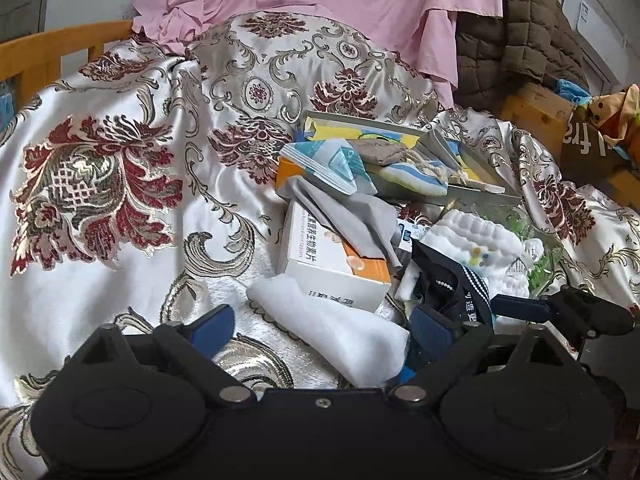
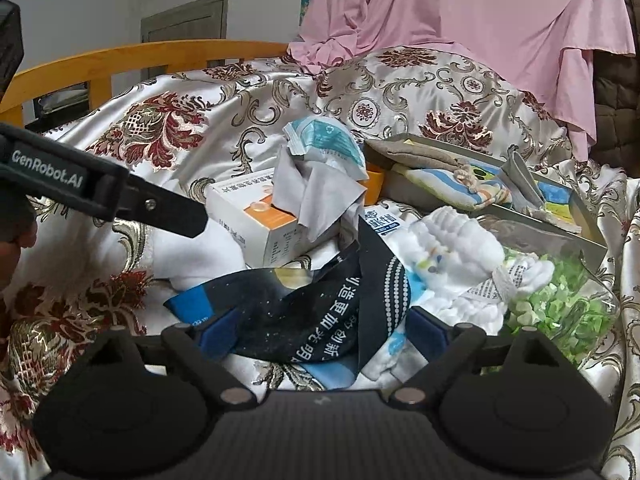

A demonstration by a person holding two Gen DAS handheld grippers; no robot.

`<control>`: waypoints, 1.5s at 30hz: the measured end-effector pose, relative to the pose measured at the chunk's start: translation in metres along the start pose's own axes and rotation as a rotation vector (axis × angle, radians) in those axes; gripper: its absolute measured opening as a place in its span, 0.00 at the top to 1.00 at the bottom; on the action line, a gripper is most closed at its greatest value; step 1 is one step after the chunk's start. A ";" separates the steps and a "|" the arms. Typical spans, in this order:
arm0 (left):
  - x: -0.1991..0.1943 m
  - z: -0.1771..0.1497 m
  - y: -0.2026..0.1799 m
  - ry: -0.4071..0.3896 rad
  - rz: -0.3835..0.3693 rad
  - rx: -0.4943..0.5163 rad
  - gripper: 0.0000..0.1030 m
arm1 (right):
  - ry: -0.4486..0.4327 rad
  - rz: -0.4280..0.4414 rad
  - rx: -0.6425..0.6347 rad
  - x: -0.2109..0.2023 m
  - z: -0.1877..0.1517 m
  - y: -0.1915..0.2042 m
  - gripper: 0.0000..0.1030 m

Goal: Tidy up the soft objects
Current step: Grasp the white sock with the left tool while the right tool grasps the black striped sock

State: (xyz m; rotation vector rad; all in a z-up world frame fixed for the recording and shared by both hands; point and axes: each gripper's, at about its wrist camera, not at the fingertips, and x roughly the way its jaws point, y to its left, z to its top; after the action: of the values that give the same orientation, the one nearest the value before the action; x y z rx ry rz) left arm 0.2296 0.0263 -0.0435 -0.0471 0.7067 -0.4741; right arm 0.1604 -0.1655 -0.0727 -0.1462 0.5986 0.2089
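Note:
A heap of soft things lies on the patterned satin bedspread (image 1: 100, 184). My left gripper (image 1: 320, 332) is open, its jaws on either side of a white fleece cloth (image 1: 332, 336). My right gripper (image 2: 324, 332) is open around a dark blue printed cloth (image 2: 304, 312); I cannot tell if the pads touch it. That cloth also shows in the left wrist view (image 1: 452, 280). A white gauze cloth (image 2: 452, 252) lies right of it. A grey cloth (image 2: 320, 196) drapes over a white and orange box (image 2: 256, 216). A mask packet (image 2: 328, 140) sits behind.
An open grey box (image 2: 532, 220) at the right holds a beige pouch (image 2: 420, 156) and a striped cloth. A clear bag of green bits (image 2: 560, 304) lies at the right. A pink sheet (image 2: 460, 20) hangs behind. A wooden bed rail (image 2: 132, 56) runs along the left.

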 end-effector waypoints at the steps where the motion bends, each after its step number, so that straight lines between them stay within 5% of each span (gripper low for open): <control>1: 0.000 0.000 0.000 0.001 -0.004 0.000 0.12 | 0.000 0.000 -0.001 0.000 0.000 0.000 0.13; 15: 0.006 -0.003 0.005 0.044 -0.069 -0.064 0.49 | 0.025 0.023 0.027 0.002 -0.001 -0.001 0.28; 31: 0.016 -0.006 0.006 0.074 -0.025 -0.113 0.88 | 0.046 0.056 0.020 0.003 -0.003 0.005 0.78; 37: 0.010 -0.004 0.007 0.062 -0.006 -0.120 0.94 | 0.036 0.057 0.015 0.001 -0.003 0.007 0.92; 45: -0.012 -0.001 -0.002 0.034 0.030 -0.078 0.94 | -0.009 0.055 0.010 -0.012 0.001 0.009 0.96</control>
State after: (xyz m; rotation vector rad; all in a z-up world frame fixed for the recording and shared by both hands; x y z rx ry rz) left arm 0.2204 0.0300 -0.0368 -0.1015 0.7580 -0.4193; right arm 0.1494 -0.1585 -0.0658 -0.1194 0.5954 0.2598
